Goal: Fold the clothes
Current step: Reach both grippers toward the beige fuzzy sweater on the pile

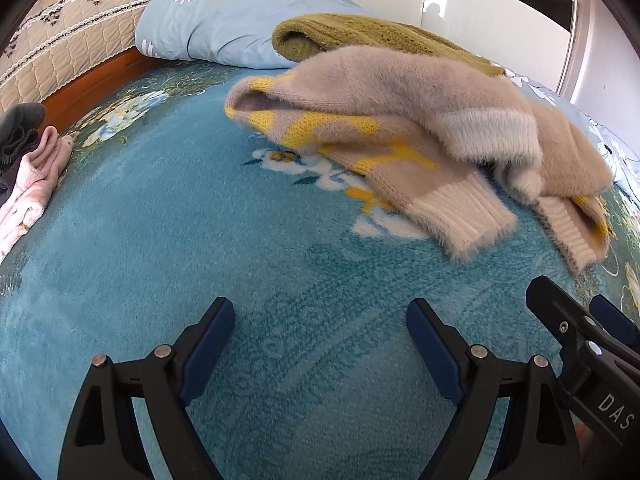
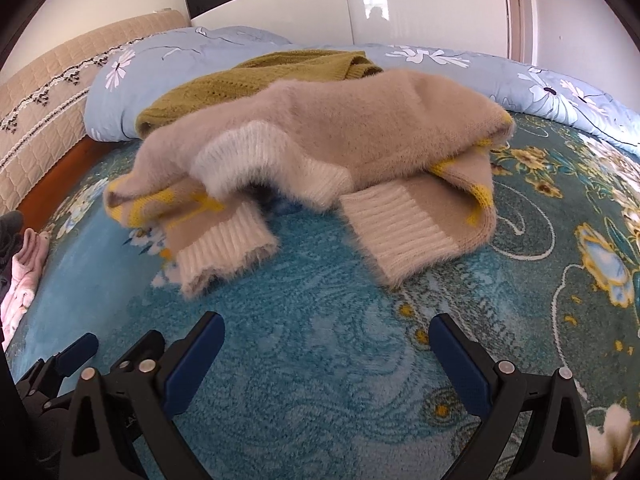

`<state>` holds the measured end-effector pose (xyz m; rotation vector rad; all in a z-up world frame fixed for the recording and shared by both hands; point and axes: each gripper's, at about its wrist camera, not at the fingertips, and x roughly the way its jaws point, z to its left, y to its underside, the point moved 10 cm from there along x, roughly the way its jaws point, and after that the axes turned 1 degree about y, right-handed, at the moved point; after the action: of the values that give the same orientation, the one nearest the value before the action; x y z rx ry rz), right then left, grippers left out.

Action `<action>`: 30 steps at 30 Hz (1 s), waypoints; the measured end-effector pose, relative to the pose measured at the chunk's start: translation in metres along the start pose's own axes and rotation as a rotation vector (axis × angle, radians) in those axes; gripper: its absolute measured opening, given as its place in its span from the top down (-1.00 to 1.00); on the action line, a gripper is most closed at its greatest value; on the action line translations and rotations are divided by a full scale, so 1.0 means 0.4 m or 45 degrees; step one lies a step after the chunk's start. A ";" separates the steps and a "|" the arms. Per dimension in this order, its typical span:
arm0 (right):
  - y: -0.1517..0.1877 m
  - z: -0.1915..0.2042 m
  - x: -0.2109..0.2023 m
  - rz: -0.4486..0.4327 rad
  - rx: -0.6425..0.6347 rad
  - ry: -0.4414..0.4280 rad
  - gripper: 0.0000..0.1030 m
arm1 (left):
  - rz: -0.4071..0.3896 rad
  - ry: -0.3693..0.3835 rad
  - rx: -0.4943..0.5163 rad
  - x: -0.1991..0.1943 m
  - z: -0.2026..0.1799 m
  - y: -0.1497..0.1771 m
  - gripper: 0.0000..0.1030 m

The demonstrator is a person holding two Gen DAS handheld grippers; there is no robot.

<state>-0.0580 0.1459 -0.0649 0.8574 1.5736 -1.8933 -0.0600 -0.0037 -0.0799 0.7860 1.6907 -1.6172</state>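
A fuzzy beige sweater (image 1: pixel 400 92) with yellow pattern and cream ribbed cuffs lies crumpled on the blue floral bedspread (image 1: pixel 200 220); it also shows in the right wrist view (image 2: pixel 340 128). An olive green knit garment (image 1: pixel 360 32) lies behind it, also seen in the right wrist view (image 2: pixel 240 80). My left gripper (image 1: pixel 320 316) is open and empty above the bedspread, short of the sweater. My right gripper (image 2: pixel 326 332) is open and empty, close in front of the two cuffs (image 2: pixel 400 224). The right gripper shows at the left wrist view's right edge (image 1: pixel 580 320).
A light blue floral quilt (image 2: pixel 440 64) is bunched along the far side of the bed. A pink garment (image 1: pixel 28 188) and a dark garment (image 1: pixel 16 128) lie at the left edge. A quilted beige headboard (image 1: pixel 72 32) and white wardrobe doors (image 2: pixel 400 0) stand behind.
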 end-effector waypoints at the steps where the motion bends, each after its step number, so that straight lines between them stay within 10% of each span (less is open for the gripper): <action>1: 0.000 0.000 0.001 0.000 0.000 0.000 -1.00 | 0.000 0.000 0.000 0.000 0.000 0.000 -0.72; 30: 0.006 -0.017 -0.002 0.020 -0.004 0.002 -1.00 | 0.046 0.084 0.083 -0.008 -0.010 -0.007 -0.77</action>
<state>-0.0546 0.1521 -0.0667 0.8676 1.5653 -1.8791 -0.0605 0.0002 -0.0755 0.9060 1.6663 -1.6452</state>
